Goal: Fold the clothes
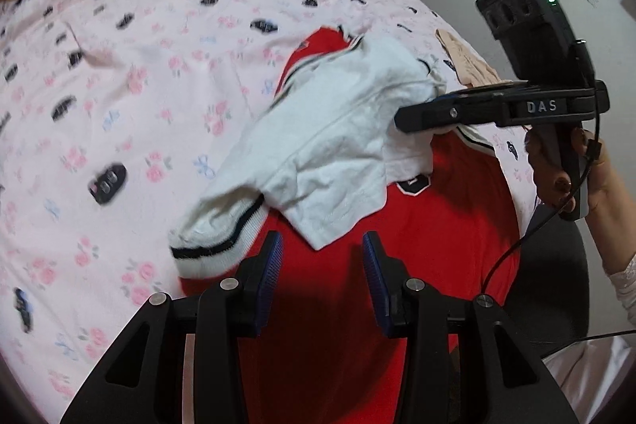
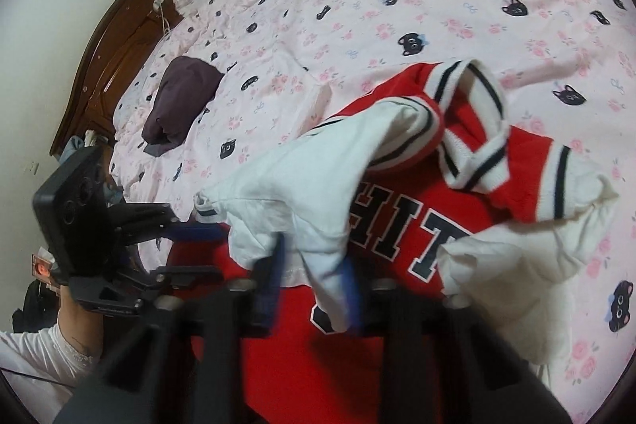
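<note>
A red jersey (image 1: 417, 225) with white sleeves and black lettering lies on the pink bed; it also shows in the right wrist view (image 2: 397, 225). One white sleeve (image 1: 330, 130) is folded across the red body. My left gripper (image 1: 322, 245) is open and empty, just above the red fabric at the sleeve's edge. My right gripper (image 2: 314, 281) has its blue pads apart, with the white sleeve (image 2: 302, 197) hanging between them; the view is blurred. In the left wrist view the right gripper (image 1: 413, 118) sits at the sleeve's far end.
The pink patterned bedspread (image 1: 139, 46) covers the bed. A dark purple folded garment (image 2: 179, 98) lies near the wooden headboard (image 2: 119, 38). A beige garment (image 1: 465, 62) lies at the bed's edge by the white wall.
</note>
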### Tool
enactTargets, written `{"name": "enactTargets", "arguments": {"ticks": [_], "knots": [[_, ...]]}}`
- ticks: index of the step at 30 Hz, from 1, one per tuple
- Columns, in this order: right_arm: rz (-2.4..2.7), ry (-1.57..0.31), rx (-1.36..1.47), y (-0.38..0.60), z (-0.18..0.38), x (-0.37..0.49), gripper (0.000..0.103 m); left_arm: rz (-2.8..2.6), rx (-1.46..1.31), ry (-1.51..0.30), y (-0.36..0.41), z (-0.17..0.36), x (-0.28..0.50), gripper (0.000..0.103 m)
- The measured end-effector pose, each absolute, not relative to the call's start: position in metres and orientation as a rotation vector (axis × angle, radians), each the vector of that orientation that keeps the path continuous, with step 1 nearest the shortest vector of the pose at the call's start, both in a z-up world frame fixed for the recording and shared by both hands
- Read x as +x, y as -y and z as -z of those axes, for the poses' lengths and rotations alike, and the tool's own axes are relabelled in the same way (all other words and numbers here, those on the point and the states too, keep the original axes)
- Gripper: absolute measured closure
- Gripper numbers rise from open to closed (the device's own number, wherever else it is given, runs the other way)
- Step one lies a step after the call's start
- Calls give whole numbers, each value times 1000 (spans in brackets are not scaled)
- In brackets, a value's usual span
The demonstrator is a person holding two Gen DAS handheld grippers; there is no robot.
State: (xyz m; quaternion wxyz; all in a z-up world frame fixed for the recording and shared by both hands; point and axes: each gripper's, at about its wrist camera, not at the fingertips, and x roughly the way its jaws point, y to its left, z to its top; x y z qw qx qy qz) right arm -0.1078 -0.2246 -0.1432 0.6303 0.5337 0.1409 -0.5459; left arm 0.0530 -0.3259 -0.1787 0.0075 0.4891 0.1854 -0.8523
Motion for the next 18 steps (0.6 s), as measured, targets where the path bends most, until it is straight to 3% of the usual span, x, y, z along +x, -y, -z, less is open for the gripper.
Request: {"name": "enactTargets", "arguments": {"ticks": [18], "knots": [[1243,-371,1102,309,70,-81,99,2624,1416,-818,355,177,57,66]]}}
